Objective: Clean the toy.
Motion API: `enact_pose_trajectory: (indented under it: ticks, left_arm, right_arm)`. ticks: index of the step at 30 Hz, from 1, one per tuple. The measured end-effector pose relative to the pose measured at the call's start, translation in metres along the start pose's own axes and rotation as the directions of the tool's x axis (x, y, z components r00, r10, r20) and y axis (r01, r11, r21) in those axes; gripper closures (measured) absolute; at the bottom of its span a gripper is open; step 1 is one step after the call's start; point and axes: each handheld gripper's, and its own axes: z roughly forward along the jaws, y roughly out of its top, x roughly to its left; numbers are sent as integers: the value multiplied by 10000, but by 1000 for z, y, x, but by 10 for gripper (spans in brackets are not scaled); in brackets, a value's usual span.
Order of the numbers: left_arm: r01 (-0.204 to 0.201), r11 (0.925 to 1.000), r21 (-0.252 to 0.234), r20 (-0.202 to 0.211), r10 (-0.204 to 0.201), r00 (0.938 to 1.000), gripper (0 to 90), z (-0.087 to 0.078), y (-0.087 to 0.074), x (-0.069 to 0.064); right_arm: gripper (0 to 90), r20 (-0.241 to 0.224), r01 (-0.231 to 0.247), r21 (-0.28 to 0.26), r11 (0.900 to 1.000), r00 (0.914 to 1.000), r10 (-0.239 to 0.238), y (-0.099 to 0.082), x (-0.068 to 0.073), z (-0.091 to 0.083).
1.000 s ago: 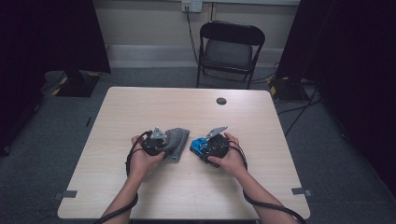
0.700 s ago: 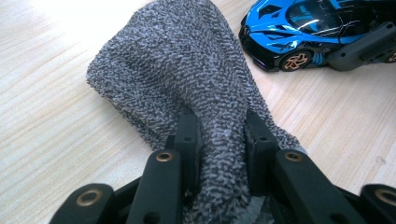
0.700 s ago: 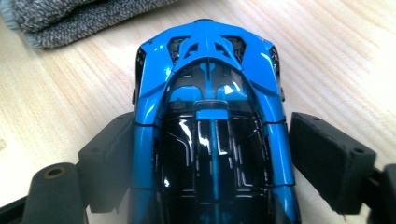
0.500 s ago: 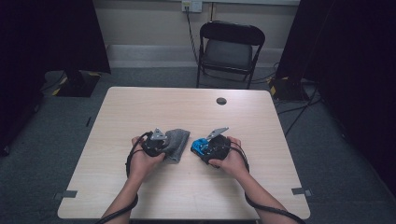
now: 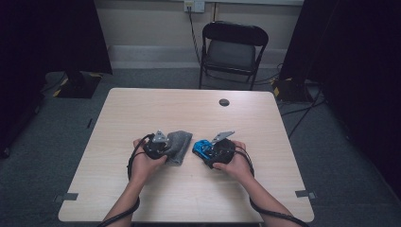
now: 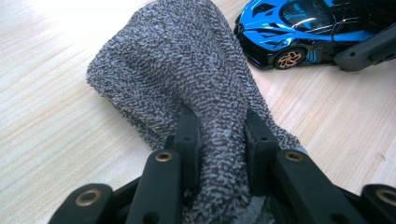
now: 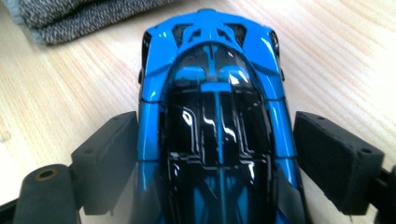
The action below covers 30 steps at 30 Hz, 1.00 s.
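1. The left gripper (image 5: 163,143) rests at about 7 o'clock of the table (image 5: 142,104) centre. Its 2 jaws are clamped on a fold of the grey cloth (image 6: 187,70) (the fabric bunches between the pads).
2. The rest of the grey cloth lies flat on the table, spreading toward 1 o'clock from that gripper.
3. The right gripper (image 5: 210,149) sits at about 5 o'clock of centre. Its jaws have just been opening and now stand on either side of the blue toy car (image 7: 215,116), with a visible gap at the right pad.
4. The blue toy car stands on its wheels, just beside the cloth, at its 3 o'clock.
5. A dark round disc (image 5: 224,102) lies at 12 o'clock, well apart.
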Motion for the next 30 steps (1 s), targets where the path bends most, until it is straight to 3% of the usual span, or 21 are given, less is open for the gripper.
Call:
enact_pose_trajectory:
  ticks: [3, 8, 13, 22, 23, 30]
  left_arm:
    - [-26, 10000, -15, 5, 26, 10000, 715, 0, 0, 0]
    - [-11, 10000, -65, -24, 11, 10000, 715, 0, -1, 0]
    - [-63, 9999, -103, -78, 62, 10000, 714, -2, 1, 0]
    - [-57, 9998, -213, -224, 52, 9997, 713, -5, 6, 5]
    - [-117, 9997, -234, -270, 111, 9996, 714, -5, 7, 5]
    - [-159, 9997, -170, -127, 157, 9998, 712, -4, 8, 1]
  right_arm:
    - [180, -138, 106, -329, 9994, 9998, -111, -3, -1, 0]
    - [188, 58, -129, -232, 9996, 9999, 130, -2, 2, 0]
    - [194, 228, -300, 197, 9994, 9993, 295, 3, 5, -1]
    - [195, 190, -74, 105, 9999, 9998, 72, 13, 2, -10]
    - [196, 159, -219, -84, 9997, 9996, 220, 12, 1, -11]
    - [188, 35, -270, 495, 9984, 9996, 269, 4, -1, -6]
